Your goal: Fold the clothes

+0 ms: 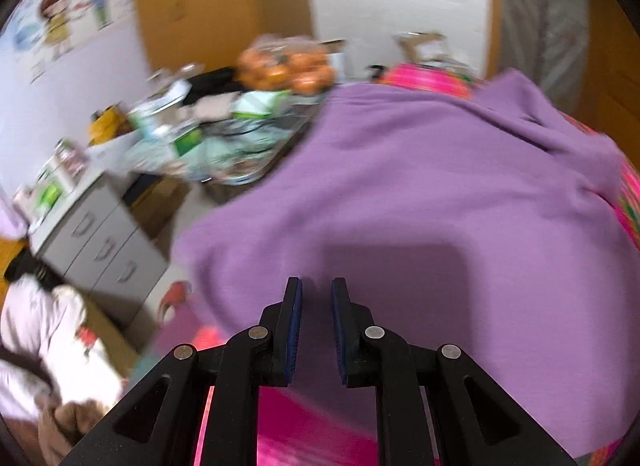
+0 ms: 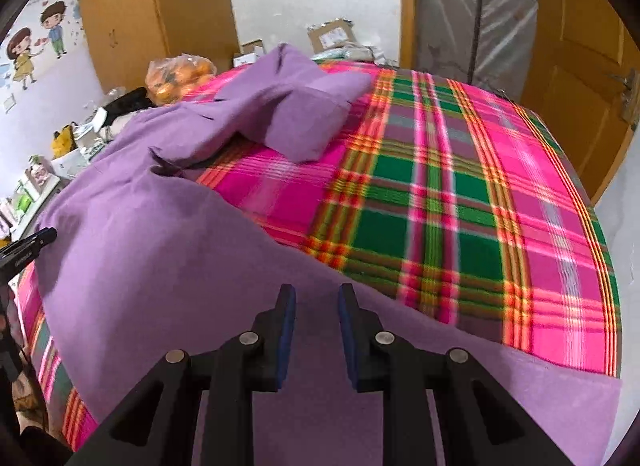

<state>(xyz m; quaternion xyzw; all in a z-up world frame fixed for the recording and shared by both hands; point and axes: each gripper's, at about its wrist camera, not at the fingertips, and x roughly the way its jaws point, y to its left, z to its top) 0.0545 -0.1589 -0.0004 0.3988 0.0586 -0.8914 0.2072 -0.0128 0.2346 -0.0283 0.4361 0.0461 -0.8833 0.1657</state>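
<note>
- The purple garment (image 2: 168,225) sprawls across the plaid blanket (image 2: 460,205), long axis toward eleven o'clock.
- Right gripper (image 2: 317,300): slightly parted, empty, over the near hem.
- Left gripper (image 1: 316,294): likewise parted, empty.

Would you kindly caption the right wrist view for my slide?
Right gripper open above a purple garment spread on a plaid blanket.

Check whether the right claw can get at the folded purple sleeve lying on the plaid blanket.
Probably yes: the right claw stands open and empty over the purple garment; only bare plaid blanket separates it from the sleeve.
</note>
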